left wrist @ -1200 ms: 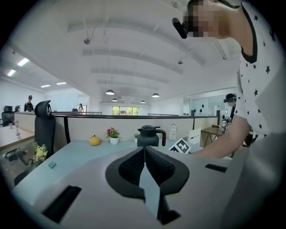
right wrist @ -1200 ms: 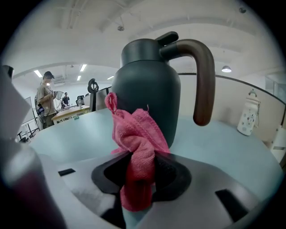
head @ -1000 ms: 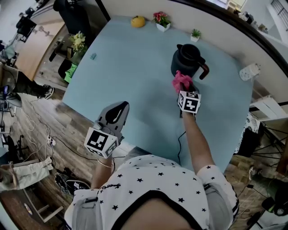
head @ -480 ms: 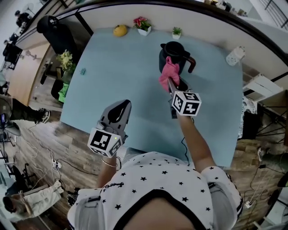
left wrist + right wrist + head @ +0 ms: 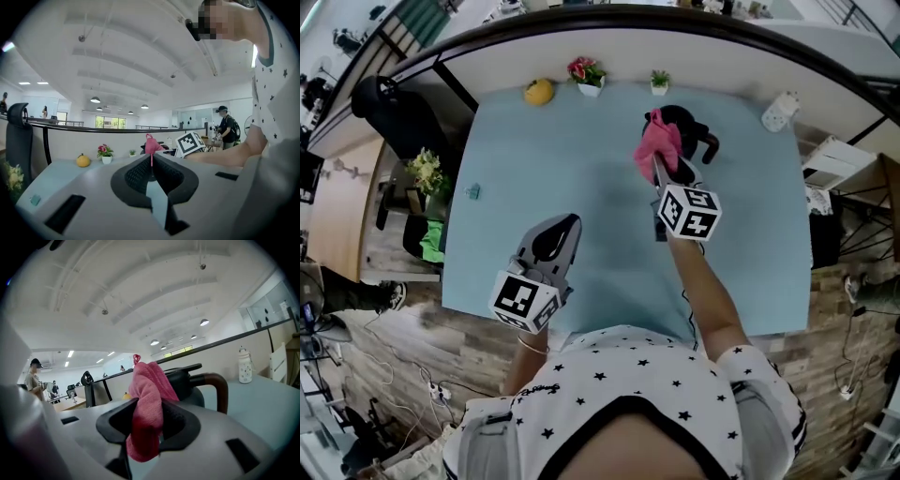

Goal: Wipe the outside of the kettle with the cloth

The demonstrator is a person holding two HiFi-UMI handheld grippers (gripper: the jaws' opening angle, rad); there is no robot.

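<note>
My right fingers (image 5: 178, 420) pinch the pink cloth (image 5: 659, 142), held up right by the black kettle (image 5: 686, 119) at the far side of the table (image 5: 553, 159). My left fingers (image 5: 136, 176) are pressed together, empty.

L gripper (image 5: 151, 155) closed, R gripper (image 5: 149, 405) clamped

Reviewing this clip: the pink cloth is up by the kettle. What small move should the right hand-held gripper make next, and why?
Probably press the cloth against the kettle wall and drag it downward. The right hand-held gripper is shut on the bunched cloth, which sits high by the lid, on the side away from the handle. Whether it touches yet is unclear.
</note>
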